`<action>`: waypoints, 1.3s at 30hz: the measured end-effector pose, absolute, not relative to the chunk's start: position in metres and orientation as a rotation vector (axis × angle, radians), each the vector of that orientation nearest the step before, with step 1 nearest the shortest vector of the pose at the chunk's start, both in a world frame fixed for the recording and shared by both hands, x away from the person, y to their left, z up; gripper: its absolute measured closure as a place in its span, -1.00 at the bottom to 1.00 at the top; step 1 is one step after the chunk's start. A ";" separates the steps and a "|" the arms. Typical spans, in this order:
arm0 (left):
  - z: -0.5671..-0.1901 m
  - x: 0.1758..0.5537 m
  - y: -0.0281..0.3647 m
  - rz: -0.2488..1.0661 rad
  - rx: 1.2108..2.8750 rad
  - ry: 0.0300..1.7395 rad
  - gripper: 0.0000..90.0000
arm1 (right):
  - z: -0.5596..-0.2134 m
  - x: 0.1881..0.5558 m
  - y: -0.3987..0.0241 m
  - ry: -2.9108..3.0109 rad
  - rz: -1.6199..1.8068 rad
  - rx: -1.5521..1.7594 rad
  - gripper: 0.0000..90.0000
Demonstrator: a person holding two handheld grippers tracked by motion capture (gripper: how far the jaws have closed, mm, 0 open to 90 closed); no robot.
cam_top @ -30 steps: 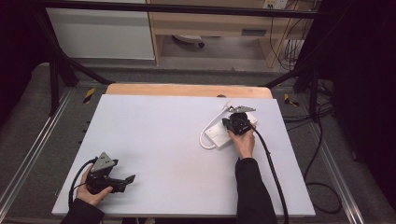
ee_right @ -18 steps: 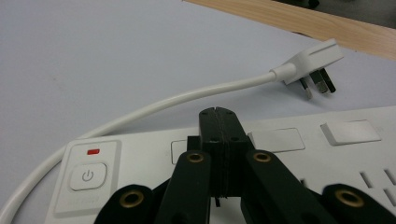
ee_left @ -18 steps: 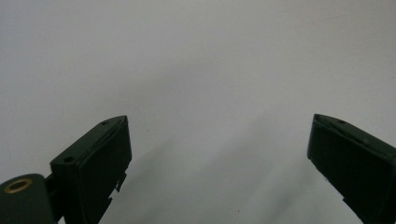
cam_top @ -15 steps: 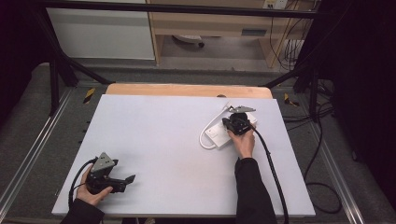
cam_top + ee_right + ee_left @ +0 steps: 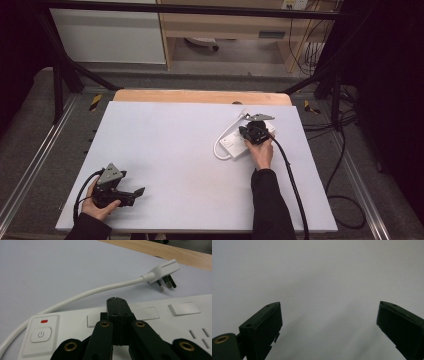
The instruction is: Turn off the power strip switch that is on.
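Right gripper (image 5: 117, 302) jaws closed, tips over white power strip (image 5: 180, 322), plug (image 5: 163, 271) upper right, left gripper (image 5: 329, 322) wide over bare tabletop (image 5: 165, 150).

Lighting's pretty even from overhead in the high view: the white surface (image 5: 165, 165) is bright, while the room around it drops off into near black at both sides. That view is a bit soft and grainy. My left tongs (image 5: 329, 322) throw faint blurry shadows on the surface, and the close-up jaws are out of focus. Over the power strip (image 5: 175, 322), things look sharp, no real glare.
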State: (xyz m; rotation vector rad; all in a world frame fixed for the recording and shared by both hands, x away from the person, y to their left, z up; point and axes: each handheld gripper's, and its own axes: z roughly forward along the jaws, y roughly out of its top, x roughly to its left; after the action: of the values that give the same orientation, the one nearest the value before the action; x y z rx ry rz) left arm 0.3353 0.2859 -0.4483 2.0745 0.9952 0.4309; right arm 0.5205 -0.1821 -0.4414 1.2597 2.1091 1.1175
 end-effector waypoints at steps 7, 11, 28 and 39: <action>-0.448 0.335 0.286 0.432 2.075 0.995 -0.87 | -0.441 0.520 -0.182 2.112 1.108 1.252 1.00; -0.448 0.335 0.286 0.432 2.074 0.994 -0.87 | -0.441 0.520 -0.181 2.108 1.104 1.263 1.00; -0.448 0.335 0.286 0.440 2.073 1.002 -0.87 | -0.416 0.501 -0.181 2.156 1.144 1.213 0.94; -0.448 0.335 0.286 0.439 2.073 1.005 -0.87 | -0.397 0.477 -0.180 2.199 1.154 1.176 0.33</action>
State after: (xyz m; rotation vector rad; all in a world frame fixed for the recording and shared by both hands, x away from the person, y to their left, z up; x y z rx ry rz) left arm 0.3350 0.2856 -0.4480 2.0735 1.0046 0.4393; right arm 0.4770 -0.1798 -0.3972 1.1758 2.1992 1.1542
